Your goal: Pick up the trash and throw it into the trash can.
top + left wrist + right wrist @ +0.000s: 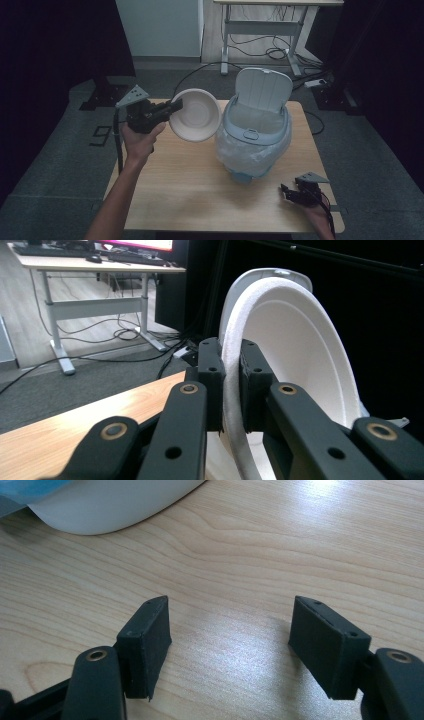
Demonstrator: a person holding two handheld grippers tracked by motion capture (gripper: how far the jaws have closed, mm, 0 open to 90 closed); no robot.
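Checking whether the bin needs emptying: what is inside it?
The bin stands open, lined with a clear plastic bag. No rubbish shows near its top; its bottom is hidden by the rim.

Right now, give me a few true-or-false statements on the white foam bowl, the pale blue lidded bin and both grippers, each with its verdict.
1. The left gripper pinches the rim of the white foam bowl. True.
2. The pale blue lidded bin has its lid shut. False: the lid stands open.
3. The right gripper holds a cup. False: its jaws are open and hold nothing, low over the light wooden table.
4. The bowl is held tilted on edge beside the bin. True.
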